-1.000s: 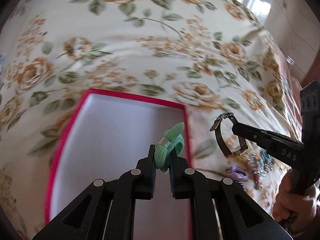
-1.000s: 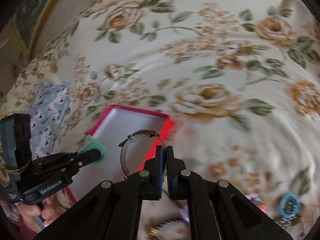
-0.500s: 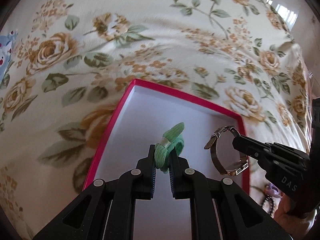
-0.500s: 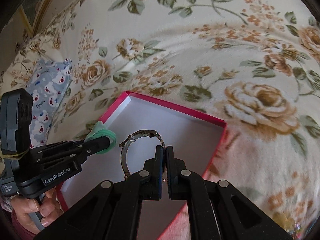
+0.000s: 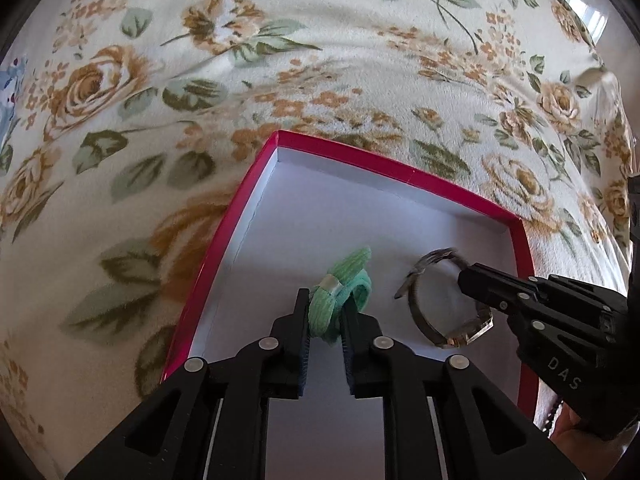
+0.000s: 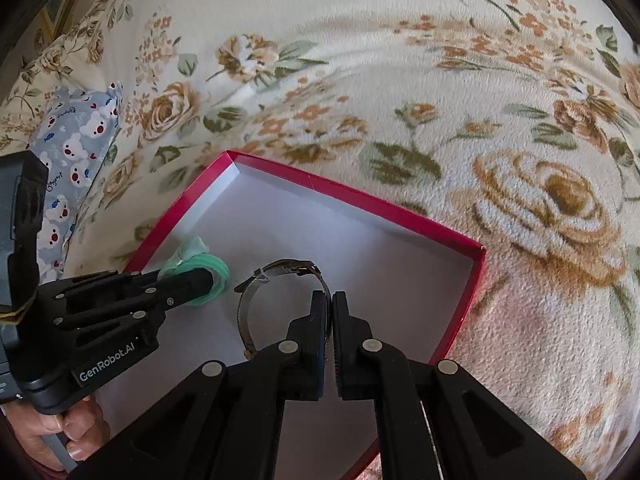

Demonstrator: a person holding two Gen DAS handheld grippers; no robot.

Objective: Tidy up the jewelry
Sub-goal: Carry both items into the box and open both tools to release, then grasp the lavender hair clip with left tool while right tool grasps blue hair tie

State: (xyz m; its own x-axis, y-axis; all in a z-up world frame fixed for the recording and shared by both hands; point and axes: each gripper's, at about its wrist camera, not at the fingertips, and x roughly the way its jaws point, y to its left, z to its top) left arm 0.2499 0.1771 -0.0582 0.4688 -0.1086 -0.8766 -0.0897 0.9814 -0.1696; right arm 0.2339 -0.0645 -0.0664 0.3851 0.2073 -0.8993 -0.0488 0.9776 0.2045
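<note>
Now the green hair tie sits clamped in the left gripper, its looped end pointing up and away over the white floor of the box; those jaws have just been opening a little, the tie between them and pads pressing on it; beside it the watch hangs as a ring from the right gripper, its band pinched between jaws that have just parted slightly; both hang over the near half of the box; the far half is bare white floor, red rim all round; beyond it floral bedding; a printed blue cloth lies well left.
</note>
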